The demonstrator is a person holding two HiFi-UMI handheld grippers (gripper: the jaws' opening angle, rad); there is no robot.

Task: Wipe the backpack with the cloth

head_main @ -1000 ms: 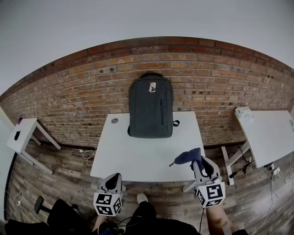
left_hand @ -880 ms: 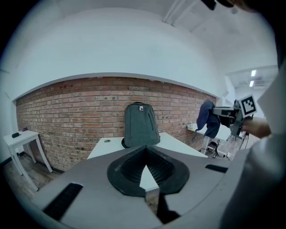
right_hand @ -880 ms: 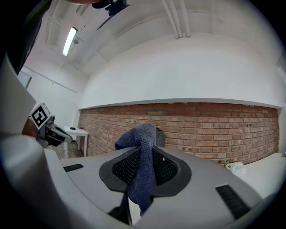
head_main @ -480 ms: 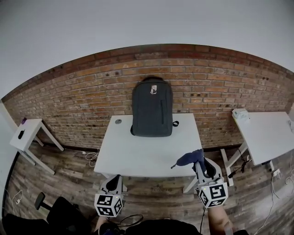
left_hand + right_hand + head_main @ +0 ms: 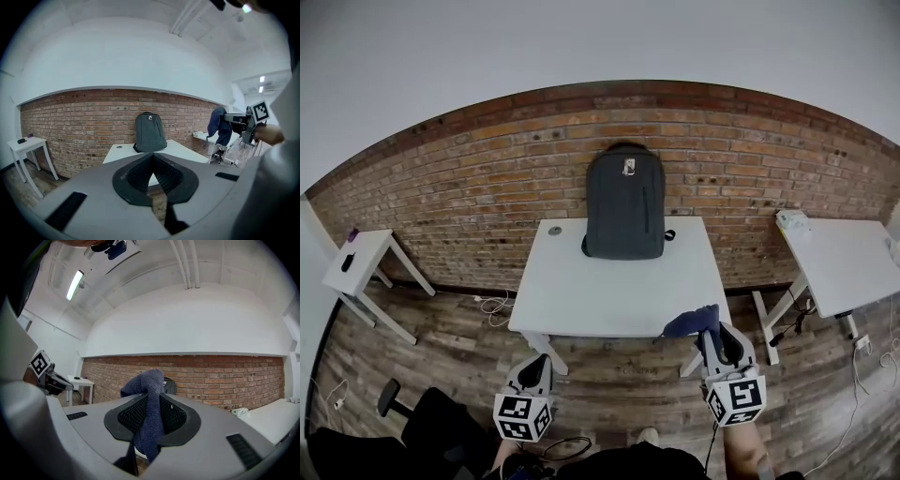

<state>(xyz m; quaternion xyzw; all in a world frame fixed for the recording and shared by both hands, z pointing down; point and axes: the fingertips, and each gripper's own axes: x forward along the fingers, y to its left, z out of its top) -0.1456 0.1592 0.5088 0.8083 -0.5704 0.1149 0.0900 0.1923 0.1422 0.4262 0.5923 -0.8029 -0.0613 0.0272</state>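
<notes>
A dark grey backpack (image 5: 625, 203) stands upright at the back of the white table (image 5: 581, 300), leaning on the brick wall; it also shows in the left gripper view as the backpack (image 5: 150, 132). My right gripper (image 5: 710, 339) is shut on a dark blue cloth (image 5: 692, 322), held off the table's front right corner. In the right gripper view the cloth (image 5: 149, 414) hangs between the jaws and hides most of the backpack (image 5: 169, 386). My left gripper (image 5: 533, 372) hangs below the table's front edge, its jaws closed on nothing.
A small round object (image 5: 554, 231) lies on the table left of the backpack. A small white side table (image 5: 358, 267) stands at far left, a second white table (image 5: 839, 265) with a pale bundle (image 5: 795, 224) at right. Cables lie on the wooden floor (image 5: 459, 342).
The view has pulled back from the table: both grippers now sit farther from it, below its front edge. The right gripper still holds the cloth.
</notes>
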